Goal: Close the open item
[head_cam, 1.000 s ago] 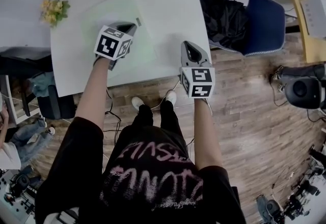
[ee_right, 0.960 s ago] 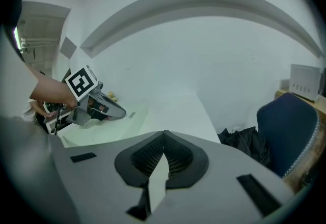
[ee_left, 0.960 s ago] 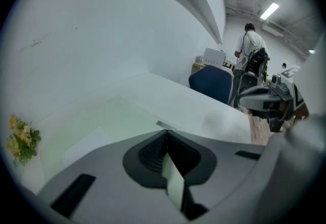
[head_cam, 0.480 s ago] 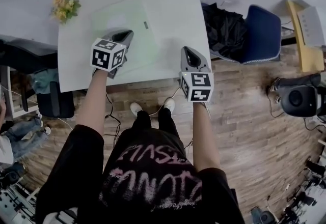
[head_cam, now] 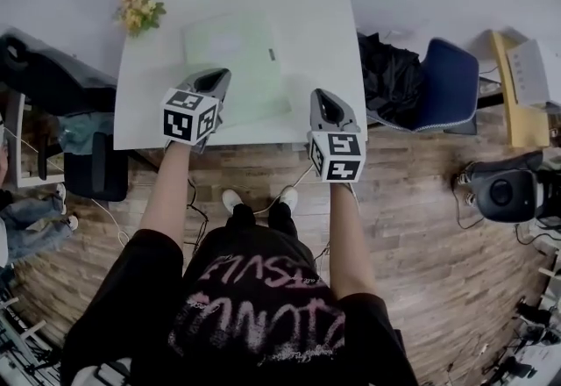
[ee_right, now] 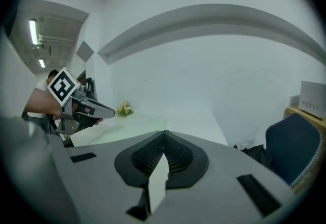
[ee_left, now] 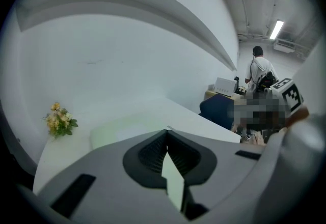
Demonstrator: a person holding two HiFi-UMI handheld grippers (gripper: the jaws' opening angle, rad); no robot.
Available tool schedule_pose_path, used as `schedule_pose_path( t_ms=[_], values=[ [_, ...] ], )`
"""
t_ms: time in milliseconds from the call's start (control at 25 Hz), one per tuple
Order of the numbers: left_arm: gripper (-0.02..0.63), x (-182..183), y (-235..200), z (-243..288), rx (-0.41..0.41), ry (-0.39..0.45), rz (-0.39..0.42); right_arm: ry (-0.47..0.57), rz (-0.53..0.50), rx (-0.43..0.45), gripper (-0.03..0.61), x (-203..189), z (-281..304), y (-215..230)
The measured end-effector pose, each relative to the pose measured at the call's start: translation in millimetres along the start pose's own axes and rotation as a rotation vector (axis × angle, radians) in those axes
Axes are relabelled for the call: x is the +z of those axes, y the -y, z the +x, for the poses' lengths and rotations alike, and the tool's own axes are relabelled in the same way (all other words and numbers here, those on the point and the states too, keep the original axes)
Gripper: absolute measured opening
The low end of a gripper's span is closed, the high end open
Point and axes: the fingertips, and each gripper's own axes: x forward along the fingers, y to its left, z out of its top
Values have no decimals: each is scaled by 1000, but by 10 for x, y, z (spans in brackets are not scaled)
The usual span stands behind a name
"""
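Pale-green folder (head_cam: 237,46), thin & rectangular, lay flat mid-table on the smooth white table (head_cam: 320,25). Your left gripper (head_cam: 214,79) hung over its near-left part and your right gripper (head_cam: 325,100) beside it, ribbed jaws together, nothing btwn. Yellow flowers (head_cam: 138,11) at far-left corner; wood-plank floor (head_cam: 421,200).

Bright, even indoor light; heavy fisheye.
My counter (head_cam: 324,42) washes nearly white, ceiling strip lights (ee_left: 277,28) glare, edges bend into black corners, my left tool (ee_left: 167,135) sits soft up close.
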Motion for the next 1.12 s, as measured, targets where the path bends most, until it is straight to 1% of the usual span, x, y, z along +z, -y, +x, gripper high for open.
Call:
schedule_pose_path(
  t_ms=[120, 320, 680, 880, 1120],
  values=[
    [4, 109, -29, -199, 32, 60, -4, 22, -16, 7, 11, 131, -21, -93],
    [4, 252, -70, -528, 73, 138, 1, 58, -35, 21, 9, 344, -60, -272],
    [3, 446, -180, -1078, 155, 245, 23, 116, -60, 47, 9, 687, -97, -527],
    [3, 549, -266, -1290, 179, 296, 15, 147, -76, 55, 9, 886, -120, -615],
    [3, 644, -337, -1512, 218, 349, 26, 174, -101, 61, 9, 1078, -143, -677]
  ],
)
